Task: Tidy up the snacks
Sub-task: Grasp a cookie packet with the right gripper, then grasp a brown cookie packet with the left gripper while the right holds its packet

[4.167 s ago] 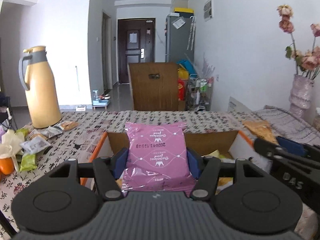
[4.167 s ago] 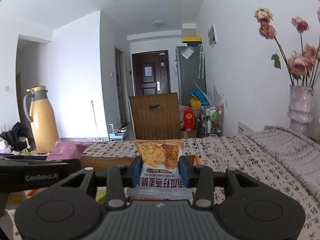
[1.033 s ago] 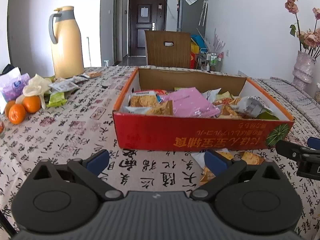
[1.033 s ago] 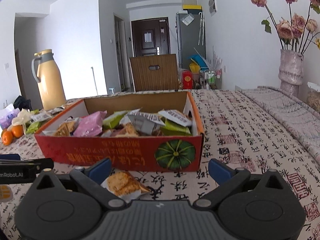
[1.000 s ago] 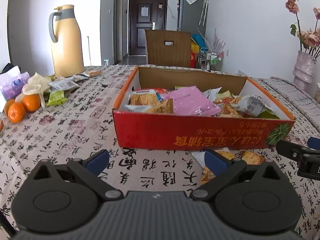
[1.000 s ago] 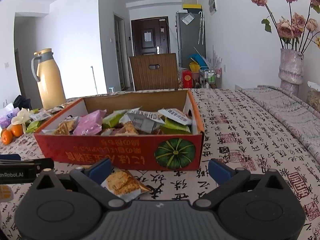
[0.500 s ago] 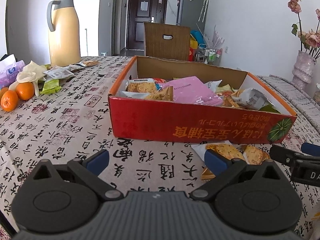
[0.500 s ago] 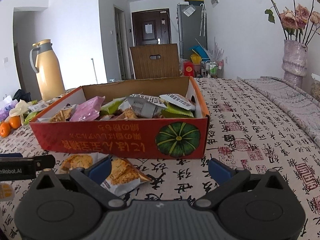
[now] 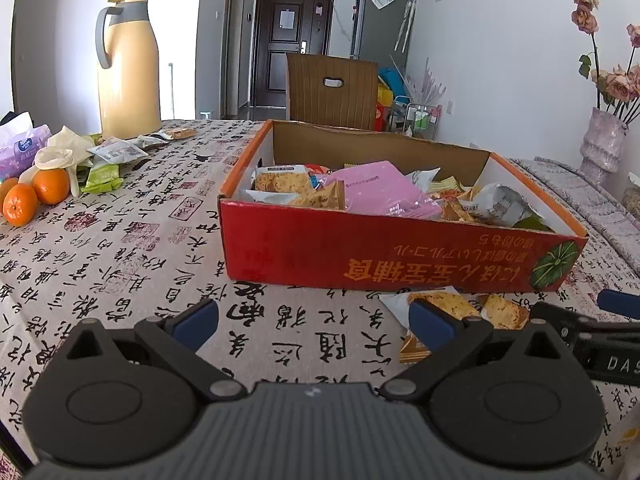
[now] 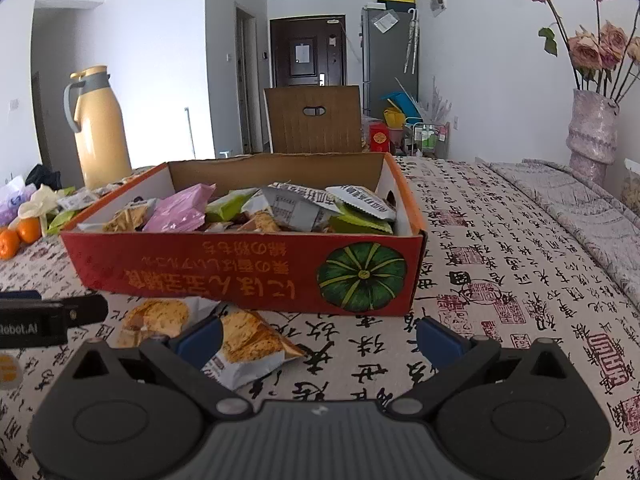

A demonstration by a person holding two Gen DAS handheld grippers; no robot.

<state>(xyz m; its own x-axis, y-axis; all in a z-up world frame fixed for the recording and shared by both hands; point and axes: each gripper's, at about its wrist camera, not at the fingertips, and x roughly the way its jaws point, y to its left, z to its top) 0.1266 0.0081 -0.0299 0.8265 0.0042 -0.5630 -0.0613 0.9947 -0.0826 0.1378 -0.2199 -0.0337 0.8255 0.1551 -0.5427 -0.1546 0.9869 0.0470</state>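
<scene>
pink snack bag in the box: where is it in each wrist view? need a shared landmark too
Left wrist: the pink snack bag lies centre frame, in the middle of the red box, on top of the other packets.
Right wrist: the same bag sits left of centre, in the box's left half.
Shared landmark: the green pumpkin print on the box front, far right in the left view, right of centre in the right view.

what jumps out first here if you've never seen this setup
The red box, heaped with snack packets, sits mid-table. Two cracker packets lie loose on the cloth just in front of it, near both open tongs. A tall yellow jug stands at the far left, with oranges nearer.
</scene>
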